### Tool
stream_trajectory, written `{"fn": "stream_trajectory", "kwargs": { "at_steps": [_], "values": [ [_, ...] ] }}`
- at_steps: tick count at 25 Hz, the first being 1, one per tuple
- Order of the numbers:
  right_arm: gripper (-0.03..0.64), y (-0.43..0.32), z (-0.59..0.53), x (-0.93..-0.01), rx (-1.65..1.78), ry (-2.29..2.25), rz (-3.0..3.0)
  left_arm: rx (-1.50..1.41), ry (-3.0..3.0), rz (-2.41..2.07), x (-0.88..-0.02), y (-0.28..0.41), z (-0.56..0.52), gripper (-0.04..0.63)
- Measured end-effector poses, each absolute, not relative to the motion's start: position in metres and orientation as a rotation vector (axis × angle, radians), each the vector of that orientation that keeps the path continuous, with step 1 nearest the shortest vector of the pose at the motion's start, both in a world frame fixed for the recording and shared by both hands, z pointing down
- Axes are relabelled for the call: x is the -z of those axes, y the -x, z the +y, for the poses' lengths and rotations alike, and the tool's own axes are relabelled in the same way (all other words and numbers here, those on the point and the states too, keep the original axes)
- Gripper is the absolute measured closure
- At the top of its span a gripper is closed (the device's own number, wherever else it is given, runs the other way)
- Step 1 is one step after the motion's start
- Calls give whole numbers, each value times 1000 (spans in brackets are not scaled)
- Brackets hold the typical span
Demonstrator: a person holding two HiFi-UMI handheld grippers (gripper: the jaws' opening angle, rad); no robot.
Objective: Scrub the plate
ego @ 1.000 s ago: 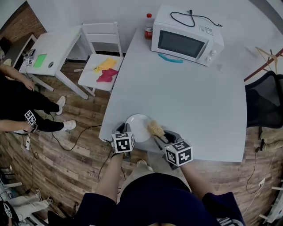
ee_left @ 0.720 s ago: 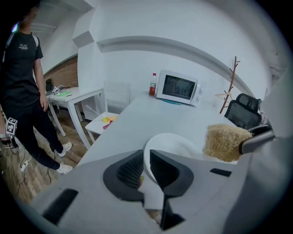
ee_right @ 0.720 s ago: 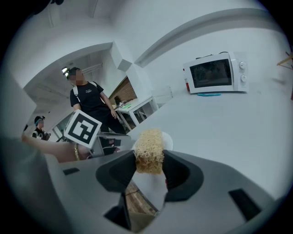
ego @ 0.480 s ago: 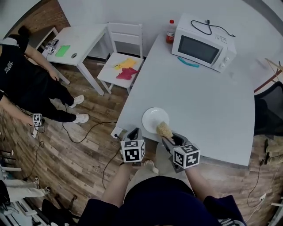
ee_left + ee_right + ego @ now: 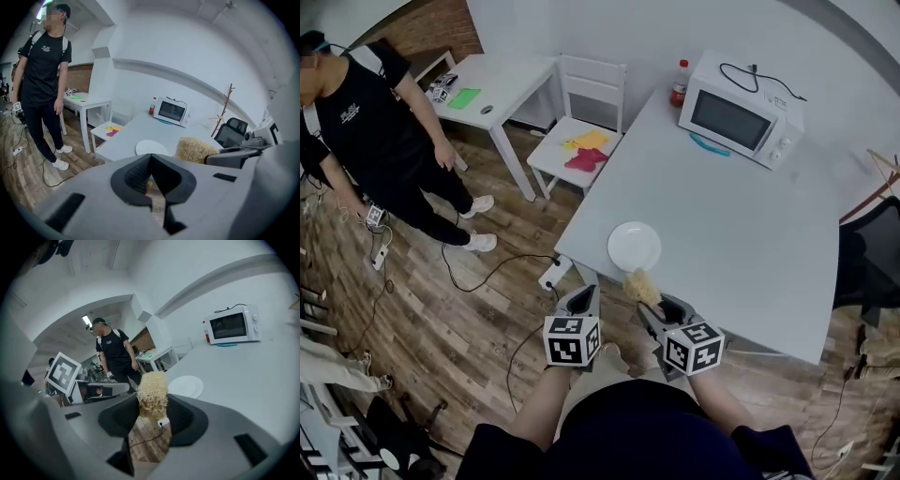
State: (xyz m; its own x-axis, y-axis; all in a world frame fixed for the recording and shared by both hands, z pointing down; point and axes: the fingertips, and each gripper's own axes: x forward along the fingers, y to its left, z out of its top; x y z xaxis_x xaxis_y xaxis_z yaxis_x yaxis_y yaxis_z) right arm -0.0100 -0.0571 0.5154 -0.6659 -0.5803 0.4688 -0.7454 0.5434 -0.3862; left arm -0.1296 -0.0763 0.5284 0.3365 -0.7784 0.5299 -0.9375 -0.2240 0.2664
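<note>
The white plate [image 5: 634, 246] lies empty near the front edge of the grey table [image 5: 741, 225], also seen as the plate [image 5: 151, 147] and the plate [image 5: 185, 386]. My right gripper [image 5: 650, 302] is shut on a straw-coloured scrubber [image 5: 641, 285], held off the table's edge just short of the plate; the scrubber [image 5: 151, 393] fills my right gripper [image 5: 153, 405]. My left gripper [image 5: 584, 298] hangs over the floor, left of the scrubber and apart from the plate. Its jaws have just been closing and my left gripper [image 5: 151, 158] is shut with nothing between them.
A microwave [image 5: 741, 112], a teal tool and a red-capped bottle [image 5: 679, 82] stand at the table's far end. A white chair [image 5: 581, 150] with coloured cloths, a small white table [image 5: 497, 80] and a person in black [image 5: 384, 141] are left. Cables cross the wooden floor.
Both grippers have pulled back and up from the plate, off the table's front edge. The left gripper, earlier at the plate's left rim, is now clear of it.
</note>
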Motion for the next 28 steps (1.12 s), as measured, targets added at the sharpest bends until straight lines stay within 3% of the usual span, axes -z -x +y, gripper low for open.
{"fn": "stream_trajectory", "kwargs": {
  "at_steps": [19, 28],
  "values": [
    [439, -119, 97, -496, -685, -972, -2585, -268, -2023, -1570, -509, -7, 99, 578],
    [440, -135, 123, -493, -638, -1046, -2605, -269, -2063, -1551, -508, -29, 132, 578]
  ]
}}
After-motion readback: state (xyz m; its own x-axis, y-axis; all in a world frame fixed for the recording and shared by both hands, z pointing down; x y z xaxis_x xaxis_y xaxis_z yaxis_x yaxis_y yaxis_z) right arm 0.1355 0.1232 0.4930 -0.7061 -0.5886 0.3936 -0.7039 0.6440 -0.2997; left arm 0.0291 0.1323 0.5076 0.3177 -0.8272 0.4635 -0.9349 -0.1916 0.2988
